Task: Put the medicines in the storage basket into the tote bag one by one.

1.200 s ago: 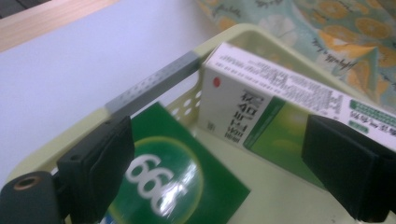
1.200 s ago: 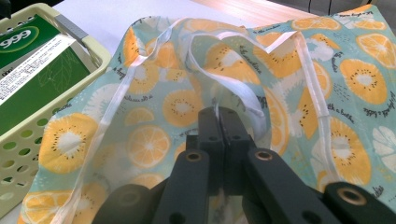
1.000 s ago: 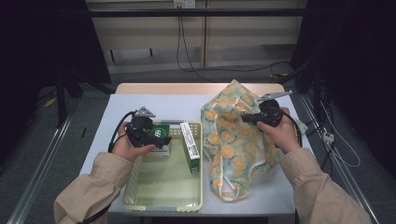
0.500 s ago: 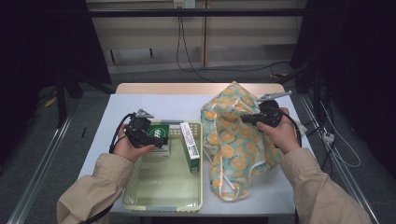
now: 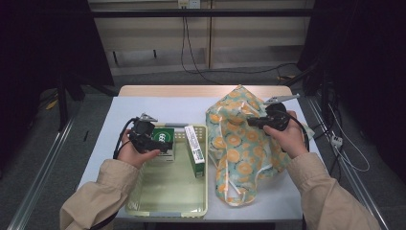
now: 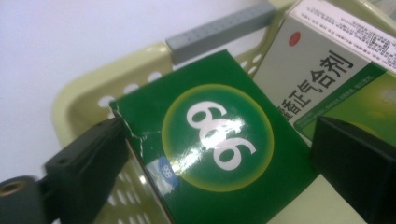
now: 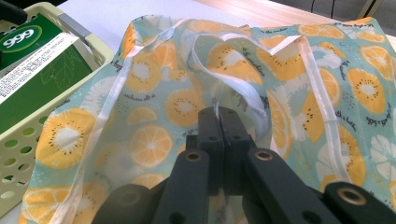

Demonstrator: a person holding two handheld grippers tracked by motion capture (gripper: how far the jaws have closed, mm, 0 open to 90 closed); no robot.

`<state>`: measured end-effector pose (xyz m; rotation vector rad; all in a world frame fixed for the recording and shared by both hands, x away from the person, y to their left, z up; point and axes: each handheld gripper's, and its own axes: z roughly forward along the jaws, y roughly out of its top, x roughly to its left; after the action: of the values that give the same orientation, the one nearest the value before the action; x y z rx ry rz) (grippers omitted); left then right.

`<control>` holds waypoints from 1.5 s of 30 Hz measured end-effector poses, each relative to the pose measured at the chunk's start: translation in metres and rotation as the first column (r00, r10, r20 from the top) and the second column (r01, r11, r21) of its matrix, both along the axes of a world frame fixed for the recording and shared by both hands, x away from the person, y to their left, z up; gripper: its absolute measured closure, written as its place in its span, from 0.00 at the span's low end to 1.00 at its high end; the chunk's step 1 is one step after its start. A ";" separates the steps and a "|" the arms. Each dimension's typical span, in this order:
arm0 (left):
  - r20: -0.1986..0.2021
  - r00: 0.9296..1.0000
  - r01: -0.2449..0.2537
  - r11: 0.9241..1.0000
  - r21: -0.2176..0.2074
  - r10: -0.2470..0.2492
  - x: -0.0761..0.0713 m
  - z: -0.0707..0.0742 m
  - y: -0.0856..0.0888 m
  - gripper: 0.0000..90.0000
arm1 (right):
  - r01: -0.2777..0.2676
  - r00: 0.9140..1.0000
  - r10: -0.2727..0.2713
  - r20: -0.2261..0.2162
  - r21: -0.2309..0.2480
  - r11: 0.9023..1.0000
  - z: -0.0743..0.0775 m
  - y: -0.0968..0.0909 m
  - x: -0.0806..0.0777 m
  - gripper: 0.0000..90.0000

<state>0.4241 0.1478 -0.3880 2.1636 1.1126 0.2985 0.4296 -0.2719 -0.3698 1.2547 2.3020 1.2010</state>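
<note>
- Left gripper (image 6: 219, 154) jaws just been opening, spread wide around green box (image 6: 215, 144), in basket (image 6: 70, 107).
- Right gripper (image 7: 218, 122) pressed together, pinching bag (image 7: 154, 107) strap, right of basket.

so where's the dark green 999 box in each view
High view: the dark green cardboard 999 box sits left of centre, at the far left corner of the pale yellow-green perforated plastic basket, by the left gripper.
Left gripper view: it sits centre frame, between the two black jaws.
Right gripper view: it shows at the top left corner.
Shared landmark: the white-and-green medicine box beside it.
</note>
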 end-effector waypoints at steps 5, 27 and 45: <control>-0.018 1.000 0.011 1.000 0.010 -0.011 0.000 0.001 -0.005 0.03 | -0.005 1.000 0.005 0.003 -0.003 1.000 0.001 0.002 -0.001 0.99; -0.076 0.996 0.040 0.998 0.053 -0.036 -0.001 -0.009 -0.033 0.01 | 0.001 1.000 -0.001 0.002 -0.007 1.000 -0.001 -0.002 -0.001 0.99; -0.089 0.993 0.090 0.988 0.128 -0.079 -0.010 -0.003 -0.018 0.09 | 0.003 1.000 -0.003 0.004 -0.012 1.000 -0.001 -0.002 -0.003 0.99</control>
<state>0.4139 0.1301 -0.3913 2.3525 1.0694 0.2516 0.4269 -0.2738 -0.3709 1.2499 2.3005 1.1865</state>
